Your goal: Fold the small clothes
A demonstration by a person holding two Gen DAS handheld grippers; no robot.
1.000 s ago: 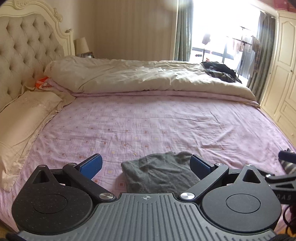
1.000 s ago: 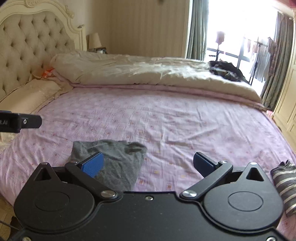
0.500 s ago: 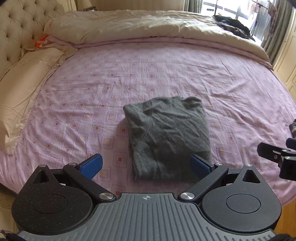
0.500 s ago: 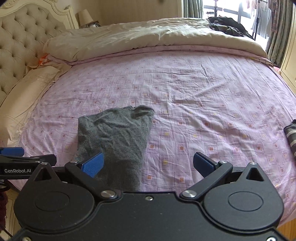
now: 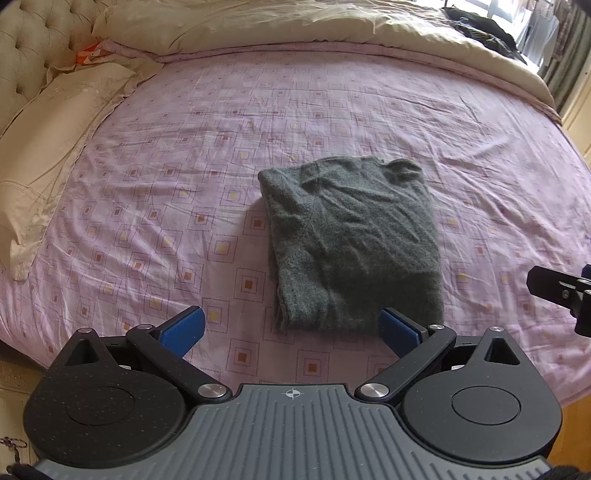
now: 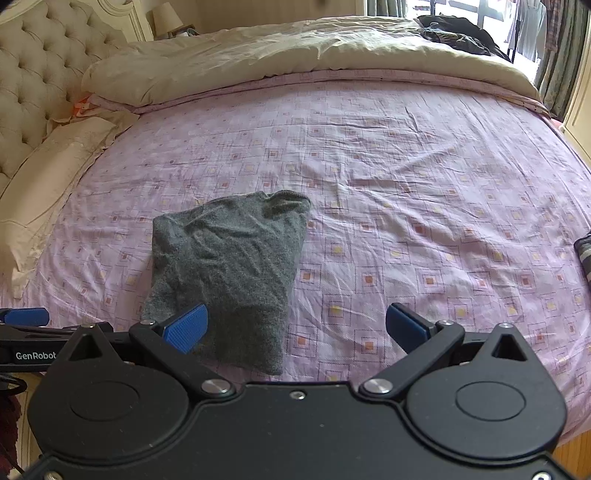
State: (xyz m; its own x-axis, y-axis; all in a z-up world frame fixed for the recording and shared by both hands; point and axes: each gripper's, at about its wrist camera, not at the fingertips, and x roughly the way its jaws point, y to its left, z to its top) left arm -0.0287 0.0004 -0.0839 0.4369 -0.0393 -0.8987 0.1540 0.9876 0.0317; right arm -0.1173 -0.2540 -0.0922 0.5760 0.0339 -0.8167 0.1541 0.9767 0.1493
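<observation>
Both grippers tilt down from a second ago: left gripper point(image 5: 291, 330) and right gripper point(image 6: 295, 326) hover wide open, empty, over the near edge of the folded grey sweater point(image 5: 351, 243) on the pink sheet point(image 5: 166, 206). Looks basically folded.

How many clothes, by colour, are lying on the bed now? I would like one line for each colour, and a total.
Grey: 1, the folded grey garment
Striped: 1, the striped garment, at the right frame edge
Dark: 1, the dark heap on the beige duvet
Total: 3
</observation>
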